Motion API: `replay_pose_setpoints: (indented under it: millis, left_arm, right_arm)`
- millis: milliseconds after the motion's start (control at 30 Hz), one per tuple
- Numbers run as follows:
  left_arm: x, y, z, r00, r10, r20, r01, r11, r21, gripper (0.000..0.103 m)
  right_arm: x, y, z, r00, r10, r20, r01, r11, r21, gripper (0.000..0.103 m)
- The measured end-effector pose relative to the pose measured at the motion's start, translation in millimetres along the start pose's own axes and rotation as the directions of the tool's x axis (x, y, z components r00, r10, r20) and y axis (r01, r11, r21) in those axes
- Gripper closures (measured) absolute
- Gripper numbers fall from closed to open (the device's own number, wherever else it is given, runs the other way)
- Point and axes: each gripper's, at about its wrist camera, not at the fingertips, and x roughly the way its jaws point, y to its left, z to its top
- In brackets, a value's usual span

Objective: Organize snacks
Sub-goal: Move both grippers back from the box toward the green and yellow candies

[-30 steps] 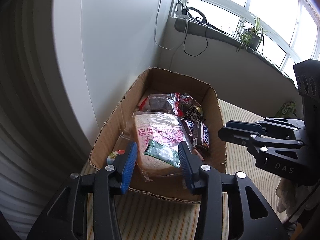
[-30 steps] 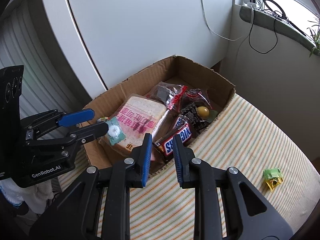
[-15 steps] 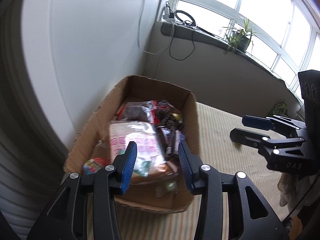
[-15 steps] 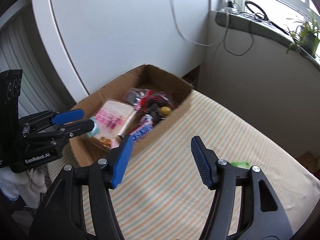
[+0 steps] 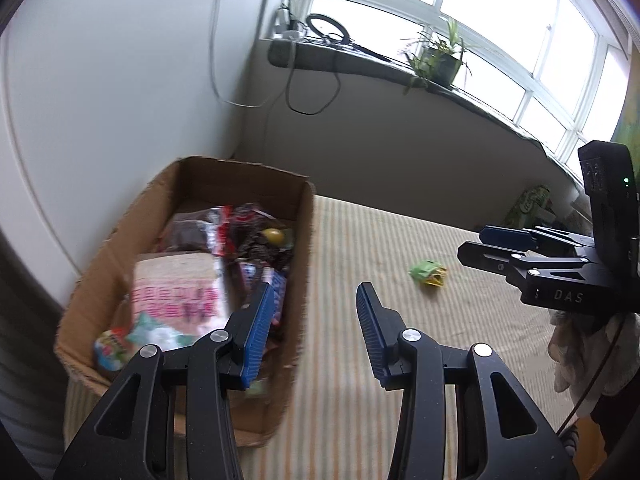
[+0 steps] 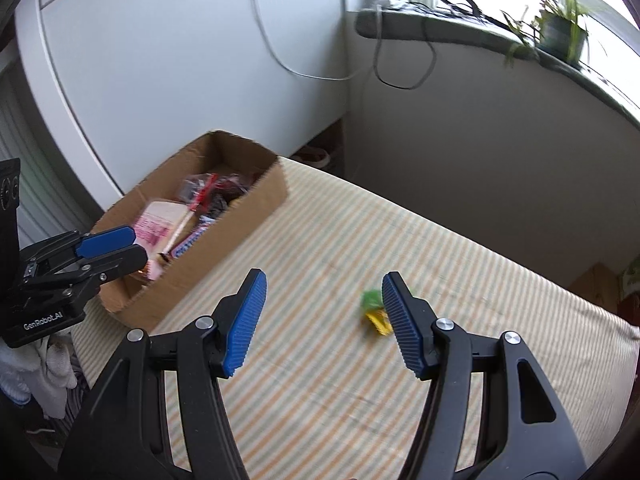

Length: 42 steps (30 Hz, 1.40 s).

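My right claw (image 6: 322, 320) stands released with nothing between its blue pads, and it points down at the striped mattress (image 6: 400, 400). My left claw (image 5: 316, 332) is also released and empty, its jaws parted less widely, hanging over the near right wall of the cardboard box (image 5: 304, 264).

The box sits at the left edge of the mattress, against the white wall. It already holds a wrapped slice of bread (image 5: 176, 284), a chocolate bar (image 5: 276, 292), dark crinkly packets (image 5: 208, 232) at its far end, and a few small sweets in the near corner.

One snack is left outside: a little green and yellow packet (image 6: 374, 312) lying alone on the open middle of the mattress, well apart from the box. In my right view it sits just beside my right finger (image 6: 404, 328), partly hidden behind it, and not between the pads.

I judge this to be the reach for the last loose snack. Next I need to shift the right claw a touch to the right so the packet falls between the pads, drop low to the fabric and close gently. The packet is small and flat, so I could pinch the cloth with it or nudge it away.
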Motion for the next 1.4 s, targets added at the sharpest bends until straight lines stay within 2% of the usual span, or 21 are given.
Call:
replay_pose_setpoints:
  millis: [433, 700, 800, 833, 900, 1100, 1200, 1333, 1400]
  left_arm:
    - [47.6, -62.5, 7.5, 0.994, -0.099, -0.04, 0.102, 0.992, 0.077, 0.061]
    - [94.2, -95.1, 8.5, 0.982, -0.157, -0.104, 0.17, 0.977, 0.13, 0.061]
    - [110.4, -101.8, 7.4, 0.976, -0.173, -0.133, 0.191, 0.972, 0.137, 0.061]
    - [115.9, -103.6, 7.1, 0.974, -0.177, -0.142, 0.197, 0.97, 0.139, 0.062]
    - [123.8, -106.5, 6.5, 0.971, -0.18, -0.155, 0.203, 0.969, 0.142, 0.062]
    - [140.3, -112.6, 6.5, 0.967, -0.179, -0.181, 0.21, 0.963, 0.168, 0.063]
    - [150.5, -119.4, 7.2, 0.968, -0.16, -0.194, 0.198, 0.959, 0.2, 0.063]
    - [157.0, -125.4, 6.1, 0.971, -0.134, -0.199, 0.181, 0.953, 0.241, 0.064]
    - [160.8, -127.7, 5.1, 0.972, -0.122, -0.202, 0.171, 0.953, 0.25, 0.068]
  right_arm:
    - [0.0, -65.8, -25.2, 0.998, -0.052, -0.018, 0.053, 0.994, 0.091, 0.04]
    - [11.7, -95.9, -38.0, 0.999, -0.024, -0.026, 0.028, 0.987, 0.161, 0.04]
    - [14.9, -102.2, -41.5, 0.999, 0.018, -0.029, -0.012, 0.982, 0.188, 0.041]
    - [16.1, -103.1, -42.6, 0.999, 0.03, -0.03, -0.024, 0.981, 0.194, 0.044]
    - [19.1, -104.3, -44.7, 0.998, 0.043, -0.039, -0.035, 0.98, 0.195, 0.051]
    - [30.0, -109.7, -50.1, 0.996, 0.066, -0.053, -0.054, 0.976, 0.212, 0.052]
    - [32.4, -114.1, -51.9, 0.996, 0.071, -0.061, -0.056, 0.972, 0.226, 0.061]
    - [34.6, -116.0, -53.9, 0.995, 0.072, -0.068, -0.055, 0.971, 0.232, 0.061]
    - [35.6, -115.6, -54.3, 0.995, 0.073, -0.07, -0.054, 0.971, 0.234, 0.061]
